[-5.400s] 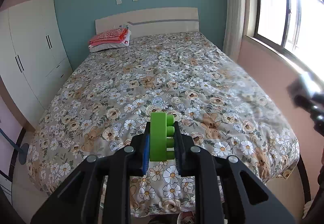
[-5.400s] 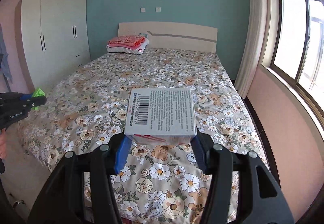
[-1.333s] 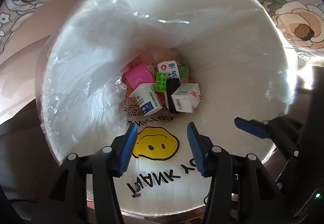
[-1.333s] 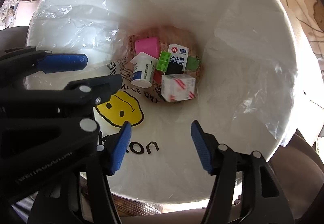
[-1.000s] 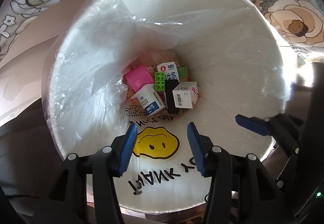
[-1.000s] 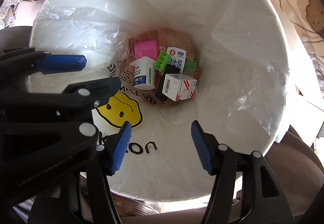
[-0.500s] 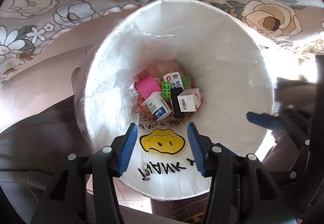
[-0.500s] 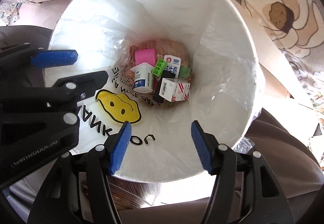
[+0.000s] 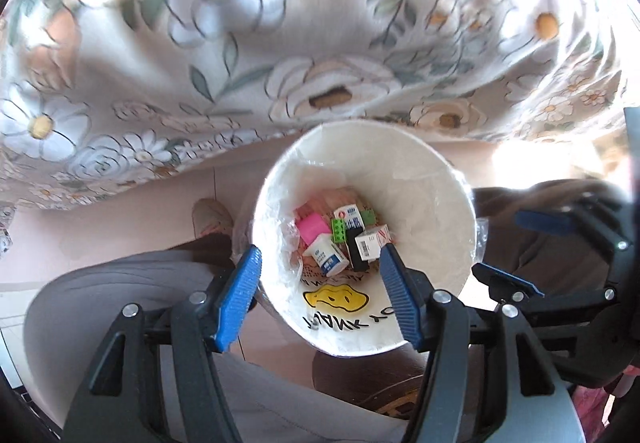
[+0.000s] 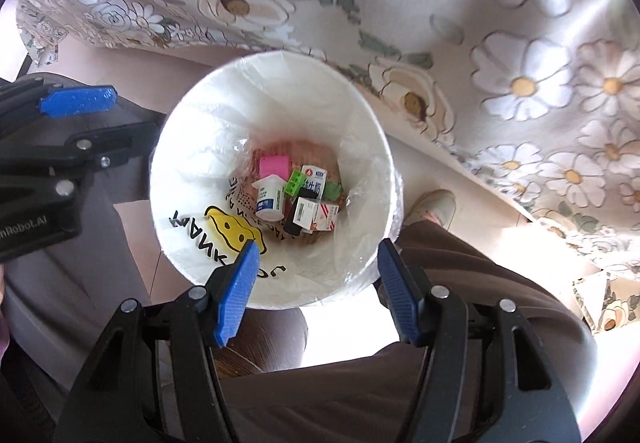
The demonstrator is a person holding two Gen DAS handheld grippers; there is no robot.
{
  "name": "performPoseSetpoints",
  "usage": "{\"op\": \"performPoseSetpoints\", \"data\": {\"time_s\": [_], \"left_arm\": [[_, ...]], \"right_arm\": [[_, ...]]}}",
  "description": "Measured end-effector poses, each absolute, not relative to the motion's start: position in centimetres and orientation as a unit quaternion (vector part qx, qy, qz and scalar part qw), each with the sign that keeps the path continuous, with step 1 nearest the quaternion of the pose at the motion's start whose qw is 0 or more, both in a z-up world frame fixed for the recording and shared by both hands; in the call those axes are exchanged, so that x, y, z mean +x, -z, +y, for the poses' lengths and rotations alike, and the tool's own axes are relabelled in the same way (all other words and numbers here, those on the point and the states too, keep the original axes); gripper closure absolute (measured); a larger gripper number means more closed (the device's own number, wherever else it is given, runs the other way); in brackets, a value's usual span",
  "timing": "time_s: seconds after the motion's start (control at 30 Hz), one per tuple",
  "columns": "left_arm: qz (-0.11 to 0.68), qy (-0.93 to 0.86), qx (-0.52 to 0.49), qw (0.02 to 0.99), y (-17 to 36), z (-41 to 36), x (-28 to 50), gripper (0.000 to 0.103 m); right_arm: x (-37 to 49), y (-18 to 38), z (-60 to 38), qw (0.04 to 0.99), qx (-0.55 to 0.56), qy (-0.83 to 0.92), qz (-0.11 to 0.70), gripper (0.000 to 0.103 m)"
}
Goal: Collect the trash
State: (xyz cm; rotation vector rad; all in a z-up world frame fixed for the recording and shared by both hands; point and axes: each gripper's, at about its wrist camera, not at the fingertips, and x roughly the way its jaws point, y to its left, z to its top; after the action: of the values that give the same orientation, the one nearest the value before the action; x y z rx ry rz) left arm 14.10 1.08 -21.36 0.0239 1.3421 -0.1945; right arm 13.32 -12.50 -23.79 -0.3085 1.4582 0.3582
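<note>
Bin: the white waste bin (image 9: 440, 179), lined with a clear plastic bag, stands on the floor at the foot of the bed, between the person's legs; it looks smaller in both views than a moment ago, so both hands have lifted away from it.
Trash: the white carton (image 10: 316, 217) and the green toy brick (image 10: 295, 182) now lie at the bottom of the bin, beside a pink block (image 10: 274, 166), a small white bottle (image 10: 269, 197), a milk carton (image 10: 313, 181) and something black under the carton.
Left tongs: the left tongs (image 9: 318, 293) are released, nothing between the blue pads, and the jaws are spreading wider.
Right tongs: the right tongs (image 10: 316, 291) are released too, jaws apart and bare, hanging above the near rim.
Bed: the flowered bedspread (image 10: 520, 43) fills the far side of both views; no more rubbish shows on the part in sight.
What it means: both items carried here are binned, so this round looks done. My guess is the next step is to look for further trash, if any is left.
</note>
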Motion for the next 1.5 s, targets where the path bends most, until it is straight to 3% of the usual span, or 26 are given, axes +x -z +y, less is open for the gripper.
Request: {"op": "performPoseSetpoints", "data": {"time_s": [0.27,0.67,0.9,1.17,1.5], "left_arm": [[0.529,0.069,0.025,0.845,12.3,2.2,11.6,0.034],[0.435,0.086,0.082,0.893,3.7,0.0,5.0,0.014],[0.406,0.104,0.075,0.905,1.0,-0.6,2.0,0.011],[0.402,0.114,0.067,0.906,0.6,-1.1,0.6,0.01],[0.407,0.115,0.062,0.904,1.0,-1.1,0.2,0.01]], "right_arm": [[11.7,14.9,-14.8,0.787,-0.121,-0.164,0.582,0.041],[5.6,5.0,-15.7,0.849,-0.064,-0.176,0.494,0.03],[1.6,0.8,-16.2,0.895,-0.065,-0.132,0.421,0.02],[-1.5,-1.0,-15.9,0.919,-0.093,-0.104,0.368,0.019],[-1.9,-0.8,-16.1,0.918,-0.076,-0.104,0.376,0.019]]}}
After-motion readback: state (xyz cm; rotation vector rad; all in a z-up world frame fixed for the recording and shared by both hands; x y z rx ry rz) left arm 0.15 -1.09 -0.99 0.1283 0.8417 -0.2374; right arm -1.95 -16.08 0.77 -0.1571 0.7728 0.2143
